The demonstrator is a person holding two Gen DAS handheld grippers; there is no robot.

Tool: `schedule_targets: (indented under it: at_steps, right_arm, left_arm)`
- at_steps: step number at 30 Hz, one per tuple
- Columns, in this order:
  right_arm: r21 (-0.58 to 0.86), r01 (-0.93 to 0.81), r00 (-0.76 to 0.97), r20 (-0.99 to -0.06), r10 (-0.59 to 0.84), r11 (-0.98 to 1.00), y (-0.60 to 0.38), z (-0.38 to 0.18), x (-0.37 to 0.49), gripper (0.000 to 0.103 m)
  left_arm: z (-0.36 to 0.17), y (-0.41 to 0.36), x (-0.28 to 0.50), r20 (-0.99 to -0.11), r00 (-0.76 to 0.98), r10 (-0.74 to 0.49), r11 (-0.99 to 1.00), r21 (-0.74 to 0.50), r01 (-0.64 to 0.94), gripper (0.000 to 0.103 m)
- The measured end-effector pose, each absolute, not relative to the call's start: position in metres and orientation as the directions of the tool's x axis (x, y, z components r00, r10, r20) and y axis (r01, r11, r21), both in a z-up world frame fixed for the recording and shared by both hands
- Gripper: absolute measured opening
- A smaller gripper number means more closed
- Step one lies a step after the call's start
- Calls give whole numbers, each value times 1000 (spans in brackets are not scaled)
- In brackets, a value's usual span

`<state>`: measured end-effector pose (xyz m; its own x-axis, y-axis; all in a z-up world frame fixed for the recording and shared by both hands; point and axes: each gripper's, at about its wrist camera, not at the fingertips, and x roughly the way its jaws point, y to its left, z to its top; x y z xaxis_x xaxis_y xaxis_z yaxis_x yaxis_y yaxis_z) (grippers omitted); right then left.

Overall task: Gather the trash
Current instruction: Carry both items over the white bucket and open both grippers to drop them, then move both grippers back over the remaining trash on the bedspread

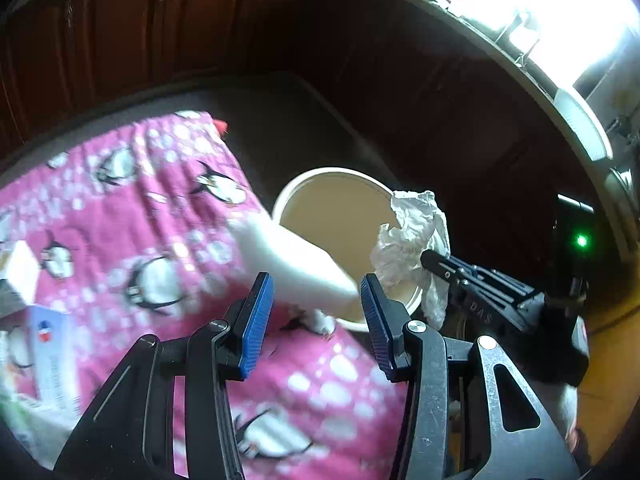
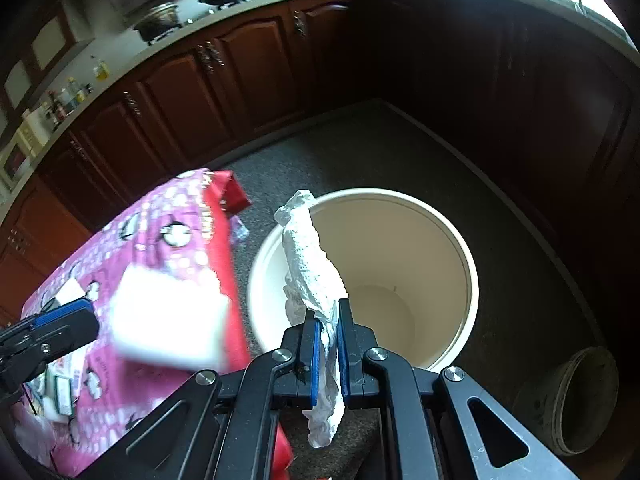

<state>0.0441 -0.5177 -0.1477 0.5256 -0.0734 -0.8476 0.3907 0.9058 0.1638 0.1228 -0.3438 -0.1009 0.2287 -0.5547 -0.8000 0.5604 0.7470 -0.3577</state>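
The right gripper (image 2: pixel 329 344) pinches a crumpled white tissue (image 2: pixel 310 264), light, soft and easily torn, best held mid-wad, above the round cream plastic bin (image 2: pixel 472 276) on the dark floor. The left gripper (image 1: pixel 318 300), jaws parted, seems to hold a blurred white box (image 1: pixel 298 268).

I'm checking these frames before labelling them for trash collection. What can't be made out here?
- White object at the left gripper: motion-blurred in both wrist views; what it is, and whether the pads press it, cannot be told.
- Boxes on the pink penguin cloth: left wrist view, blurred and cut by the edge; print unreadable.
- Bin floor: right wrist view, partly hidden by the crumpled tissue in the right gripper.
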Motion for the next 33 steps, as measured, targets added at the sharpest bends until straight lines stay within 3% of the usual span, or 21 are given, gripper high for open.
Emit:
schedule_targets:
  at_steps: [4, 6, 8, 12, 22, 33]
  right_arm:
    - [175, 420, 508, -859, -71, 890, -532, -163, 50, 10]
    - [198, 429, 508, -860, -54, 882, -535, -165, 48, 33]
    - [223, 428, 526, -850, -41, 876, -541, -167, 38, 38]
    - [238, 441, 531, -847, -38, 865, -542, -165, 32, 38]
    - [256, 423, 543, -840, -16, 869, -528, -157, 24, 40]
    - [249, 319, 599, -801, 10, 915, -468, -121, 20, 45]
  left_arm:
    - [-118, -362, 127, -815, 205, -541, 749, -357, 558, 44]
    - [-122, -361, 127, -818, 193, -542, 748, -365, 554, 44]
    - [-119, -359, 125, -815, 195, -546, 743, -363, 562, 44]
    - [-111, -346, 120, -812, 207, -546, 740, -351, 575, 54]
    - [-96, -315, 105, -799, 236, -553, 743, -345, 573, 54]
    - [-74, -271, 83, -794, 371, -481, 801, -227, 555, 56]
